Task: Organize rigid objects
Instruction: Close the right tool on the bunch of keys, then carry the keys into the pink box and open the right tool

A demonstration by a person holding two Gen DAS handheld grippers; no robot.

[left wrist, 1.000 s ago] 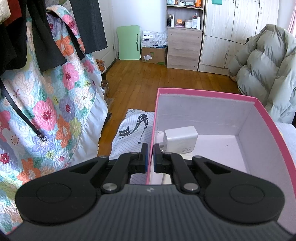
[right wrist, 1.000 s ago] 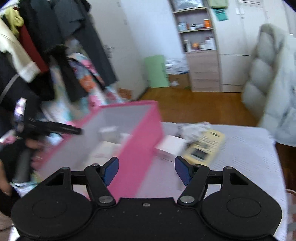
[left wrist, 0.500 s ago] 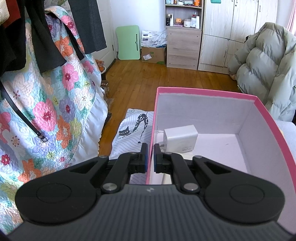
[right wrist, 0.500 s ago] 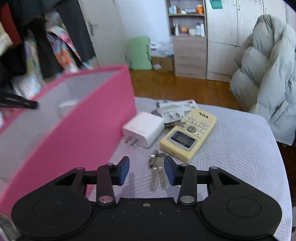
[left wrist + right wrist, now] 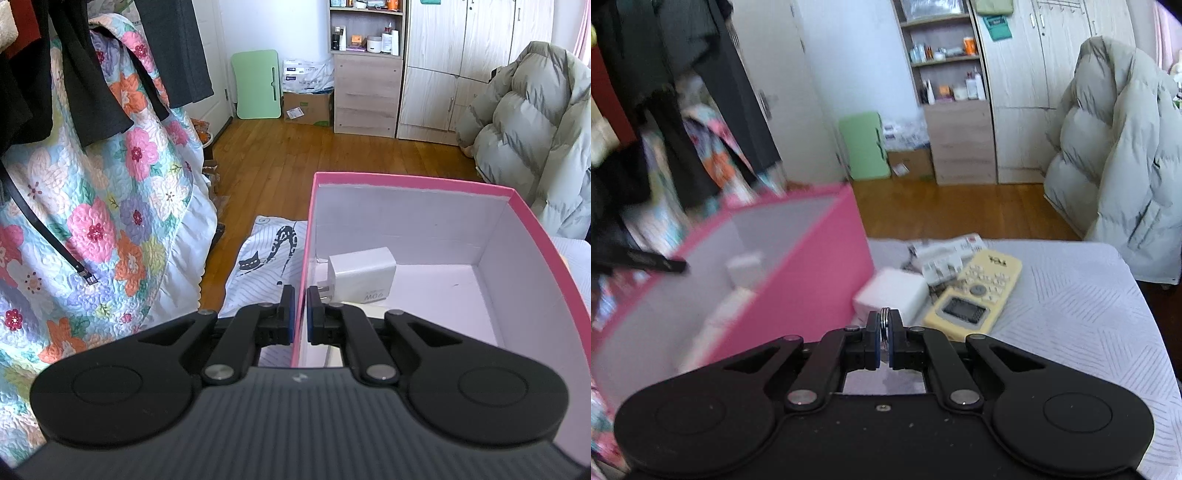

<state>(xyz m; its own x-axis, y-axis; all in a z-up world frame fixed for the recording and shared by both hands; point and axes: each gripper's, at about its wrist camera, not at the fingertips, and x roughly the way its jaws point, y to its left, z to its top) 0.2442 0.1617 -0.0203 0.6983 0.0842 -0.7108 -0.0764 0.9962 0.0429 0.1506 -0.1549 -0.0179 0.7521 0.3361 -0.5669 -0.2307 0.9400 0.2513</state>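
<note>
The key ring (image 5: 885,320) is sitting pinched in the right tongs (image 5: 885,341), near a white charger (image 5: 892,291) and a yellow remote (image 5: 975,299) on the bed (image 5: 1089,314). The left tongs (image 5: 300,314) are pinching the pink box (image 5: 546,251) by its left wall, with another charger (image 5: 364,275) inside.

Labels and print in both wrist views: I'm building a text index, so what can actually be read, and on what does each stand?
"90W", seen upside down: on the white charger inside the pink box.
Dark logo on the yellow remote: upside down, too blurred to read.
Print on the white packets behind the remote: too small.
Bottles on the shelf and the cardboard box's label: too small.
</note>
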